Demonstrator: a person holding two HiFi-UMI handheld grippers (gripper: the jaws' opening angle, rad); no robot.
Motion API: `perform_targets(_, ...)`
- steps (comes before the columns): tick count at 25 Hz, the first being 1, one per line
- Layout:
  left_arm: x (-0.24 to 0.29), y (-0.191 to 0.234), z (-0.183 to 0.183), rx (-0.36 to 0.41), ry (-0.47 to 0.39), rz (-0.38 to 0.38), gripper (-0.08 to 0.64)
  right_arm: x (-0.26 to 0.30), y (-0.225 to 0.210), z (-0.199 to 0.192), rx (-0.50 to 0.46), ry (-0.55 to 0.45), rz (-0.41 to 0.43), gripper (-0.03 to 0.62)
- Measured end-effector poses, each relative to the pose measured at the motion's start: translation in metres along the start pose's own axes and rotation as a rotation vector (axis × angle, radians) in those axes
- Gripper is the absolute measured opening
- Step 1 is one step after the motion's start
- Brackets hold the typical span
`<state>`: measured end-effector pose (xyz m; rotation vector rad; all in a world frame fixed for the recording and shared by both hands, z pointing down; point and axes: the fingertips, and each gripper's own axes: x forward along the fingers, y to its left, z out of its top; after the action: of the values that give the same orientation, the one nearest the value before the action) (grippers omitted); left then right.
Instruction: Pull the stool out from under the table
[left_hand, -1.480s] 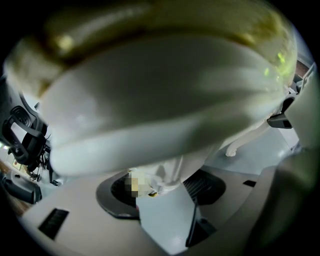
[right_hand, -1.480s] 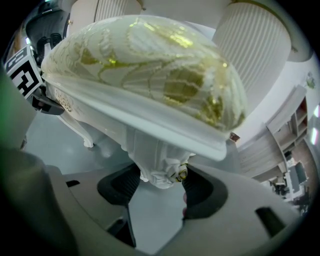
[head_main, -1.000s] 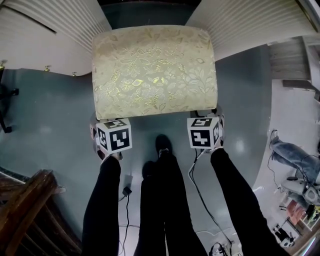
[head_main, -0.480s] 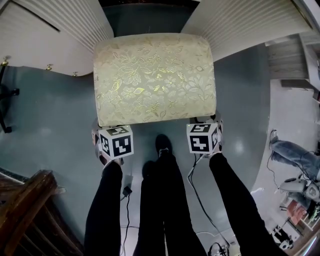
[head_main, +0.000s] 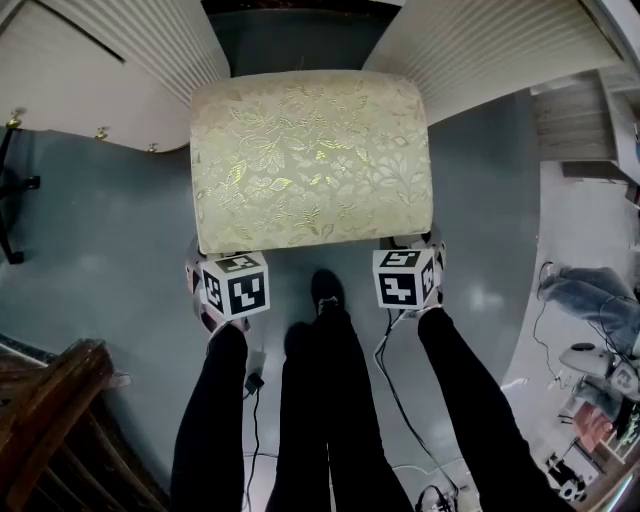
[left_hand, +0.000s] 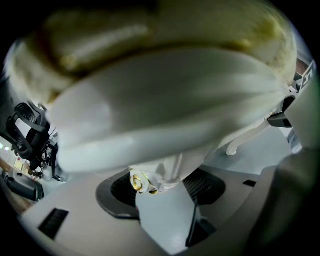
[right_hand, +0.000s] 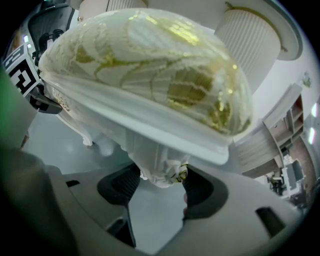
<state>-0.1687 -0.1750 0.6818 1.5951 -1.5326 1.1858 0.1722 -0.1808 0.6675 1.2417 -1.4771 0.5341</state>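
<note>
Cream stool (head_main: 310, 160) seat half hides left tongs (left_hand: 160, 187), right tongs (right_hand: 159, 181) clamping its legs (right_hand: 152, 162).

Stool (left_hand: 160, 110) — blurred at close range

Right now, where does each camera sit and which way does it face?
Head view: on the head, steeply down onto the stool; left gripper, right gripper, sleeves, trouser legs show.
Left gripper view: on that gripper, along its jaws, shut on a stool leg.
Right gripper view: likewise, on another stool leg.
All share the stool.
</note>
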Motion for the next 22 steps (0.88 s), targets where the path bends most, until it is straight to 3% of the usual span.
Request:
perform_targets(18, -0.01, -0.001, -0.009, -0.036, 0.018, 0.049, 0.285, -0.007, -0.004, -0.003, 0.006, -0.028, -0.087, 0.276)
perform_targets(22, -0.016, -0.003, -0.018, -0.049, 0.033, 0.056, 0.285, -0.019, 0.003, -0.017, 0.032, -0.012, -0.08, 0.245)
